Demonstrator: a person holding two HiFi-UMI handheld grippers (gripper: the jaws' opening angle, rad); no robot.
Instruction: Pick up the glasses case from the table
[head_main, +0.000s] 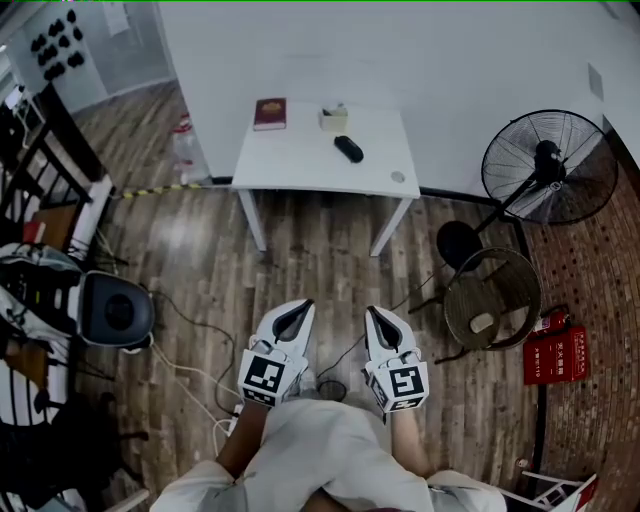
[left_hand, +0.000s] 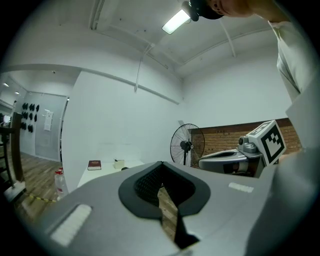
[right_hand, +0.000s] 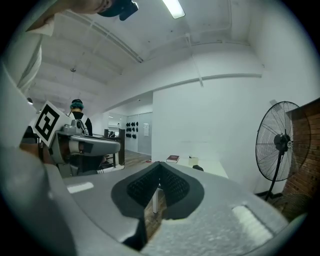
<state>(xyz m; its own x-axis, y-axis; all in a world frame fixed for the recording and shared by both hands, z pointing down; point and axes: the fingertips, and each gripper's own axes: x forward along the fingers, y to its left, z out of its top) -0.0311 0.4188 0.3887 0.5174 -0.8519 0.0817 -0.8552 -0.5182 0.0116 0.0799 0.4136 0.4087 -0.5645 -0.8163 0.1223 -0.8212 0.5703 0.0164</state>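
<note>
The black glasses case (head_main: 348, 149) lies on the white table (head_main: 300, 165) across the room, between a dark red book (head_main: 270, 113) and a small cream box (head_main: 334, 118). My left gripper (head_main: 297, 309) and right gripper (head_main: 375, 313) are held side by side over the wooden floor, far short of the table. Both are shut and hold nothing. In the left gripper view the case (left_hand: 124, 168) is a small dark spot just past my left gripper (left_hand: 161, 165). In the right gripper view the case (right_hand: 198, 168) shows beyond my right gripper (right_hand: 160, 165).
A black standing fan (head_main: 548, 165) is right of the table, with a round wicker chair (head_main: 492, 298) and a red box (head_main: 555, 355) below it. A dark round device (head_main: 115, 310) and cables (head_main: 190, 370) lie on the floor at left. A small round object (head_main: 398, 177) sits near the table's right corner.
</note>
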